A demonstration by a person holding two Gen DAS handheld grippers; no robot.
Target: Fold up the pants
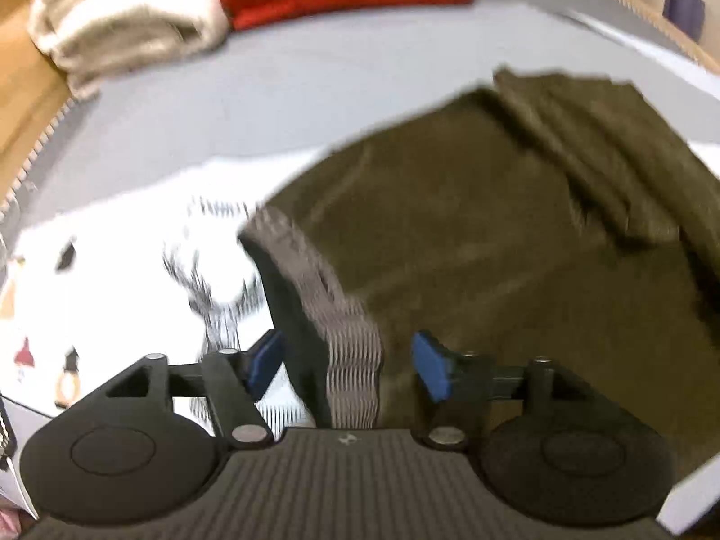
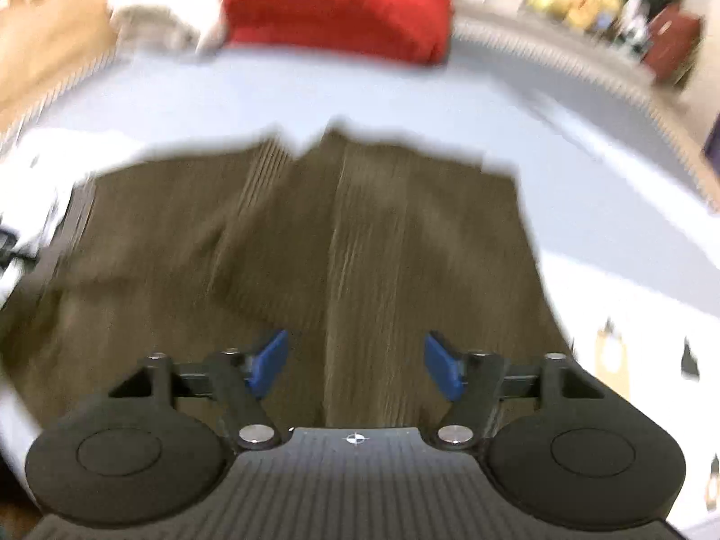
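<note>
Left gripper [image 1: 348, 366]: jaws spread wide, blue pads [image 1: 429, 371] clear of any cloth; nothing is pinched, though the waistband rises in the gap between them.
Right gripper [image 2: 355, 366]: jaws likewise apart and empty, hanging over the middle of the cloth with no pad touching it.
Pants [image 2: 315, 247]: olive-brown, lying flat in a folded block on the pale grey cloth-covered table [image 2: 315, 94], already doubled, with a ridge running down the centre.
Waistband [image 1: 315, 283]: ribbed grey elastic band on the left edge of the block, directly ahead of and under the left gripper, slightly lifted off the surface.
Long axis: in the right wrist view the block runs away from the gripper toward the far edge of the table, where its two hem ends [image 2: 333, 139] lie side by side.
Nearer hand: left for the waistband edge; right sits over the middle ridge.
Far edge: a red folded garment [image 2: 337, 13] and a cream one [image 1: 126, 22] are stacked well apart from the pants.
Judgement: a fold looks just laid down; the next grasp likely turns on reaching one short end squarely. Blur makes finer detail unreadable.
</note>
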